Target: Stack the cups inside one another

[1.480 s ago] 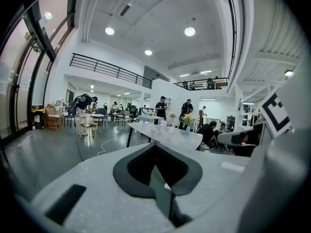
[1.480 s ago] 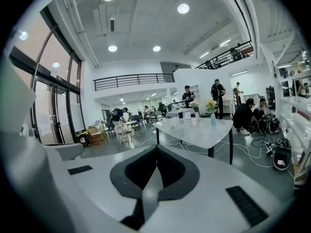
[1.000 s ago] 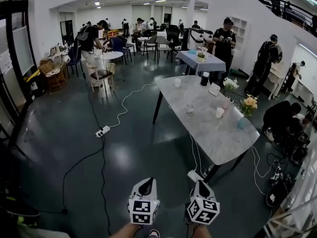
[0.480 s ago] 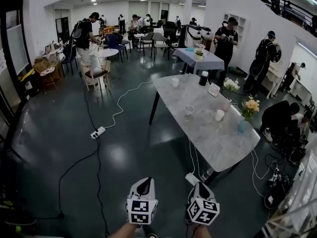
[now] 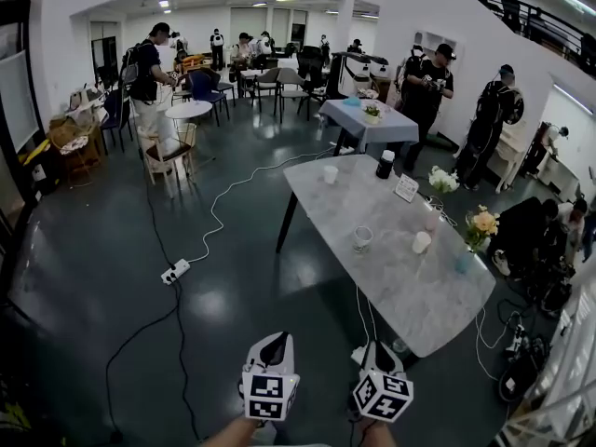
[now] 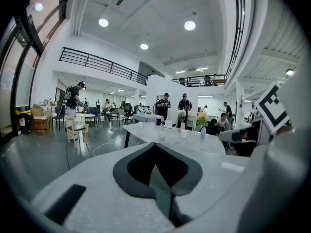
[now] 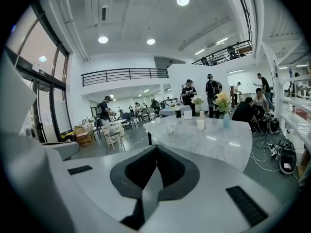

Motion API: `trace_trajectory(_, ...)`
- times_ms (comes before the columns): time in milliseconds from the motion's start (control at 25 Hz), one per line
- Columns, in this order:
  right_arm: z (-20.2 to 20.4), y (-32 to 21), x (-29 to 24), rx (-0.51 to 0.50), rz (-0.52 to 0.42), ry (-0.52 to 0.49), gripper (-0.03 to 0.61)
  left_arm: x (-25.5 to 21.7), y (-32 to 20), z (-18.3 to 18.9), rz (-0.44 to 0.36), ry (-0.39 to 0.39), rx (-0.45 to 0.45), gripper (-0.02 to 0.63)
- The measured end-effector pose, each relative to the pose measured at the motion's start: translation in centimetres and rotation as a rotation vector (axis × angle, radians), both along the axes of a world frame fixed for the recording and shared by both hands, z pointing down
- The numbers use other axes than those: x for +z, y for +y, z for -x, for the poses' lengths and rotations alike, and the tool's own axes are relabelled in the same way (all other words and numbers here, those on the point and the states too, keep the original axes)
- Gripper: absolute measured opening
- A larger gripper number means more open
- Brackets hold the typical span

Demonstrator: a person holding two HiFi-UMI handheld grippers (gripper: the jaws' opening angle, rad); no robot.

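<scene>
- Bench (image 5: pixel 410 287) is standing ahead, well apart from both grippers.
- Left gripper (image 5: pixel 272 352) and right gripper (image 5: pixel 378 359) are keeping jaws pressed together, pinching nothing.
- Clear cup (image 5: pixel 362 239) and white cup (image 5: pixel 421 242) are sitting apart on the bench.

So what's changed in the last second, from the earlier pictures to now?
The person has walked toward the marble table, which now sits larger and nearer in the head view. Nothing was grasped or released. The left gripper and right gripper stay shut, empty, side by side; the clear cup and white cup have not moved.
</scene>
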State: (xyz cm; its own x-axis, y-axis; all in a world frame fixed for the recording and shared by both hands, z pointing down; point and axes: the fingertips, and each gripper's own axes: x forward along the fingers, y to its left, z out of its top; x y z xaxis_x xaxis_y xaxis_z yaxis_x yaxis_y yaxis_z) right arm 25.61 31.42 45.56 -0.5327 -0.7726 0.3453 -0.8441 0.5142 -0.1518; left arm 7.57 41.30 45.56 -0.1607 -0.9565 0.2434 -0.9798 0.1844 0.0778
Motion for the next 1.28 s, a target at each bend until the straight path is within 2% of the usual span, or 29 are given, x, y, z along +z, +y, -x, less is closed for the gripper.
trace_trajectory(280,6.7,-3.4,0.1,0.003,0.006,0.001,0.006,0.3,-3.9,6.8,0.012,0.002,0.013,-0.002)
trace_trajectory(640,10.7,-7.0,0.9,0.061,0.026,0.018,0.006,1.7,-8.3,11.4,0.043,0.010,0.075,-0.002)
trace_trajectory(960,12.2,-8.3,2.1,0.112,0.047,0.034,0.006,3.0,-10.9,13.5,0.056,0.027,0.126,-0.002)
trace_trajectory(1280,12.4,-10.3,2.9,0.141,0.061,0.033,0.006,3.8,-12.7,13.8,0.071,0.024,0.153,-0.002)
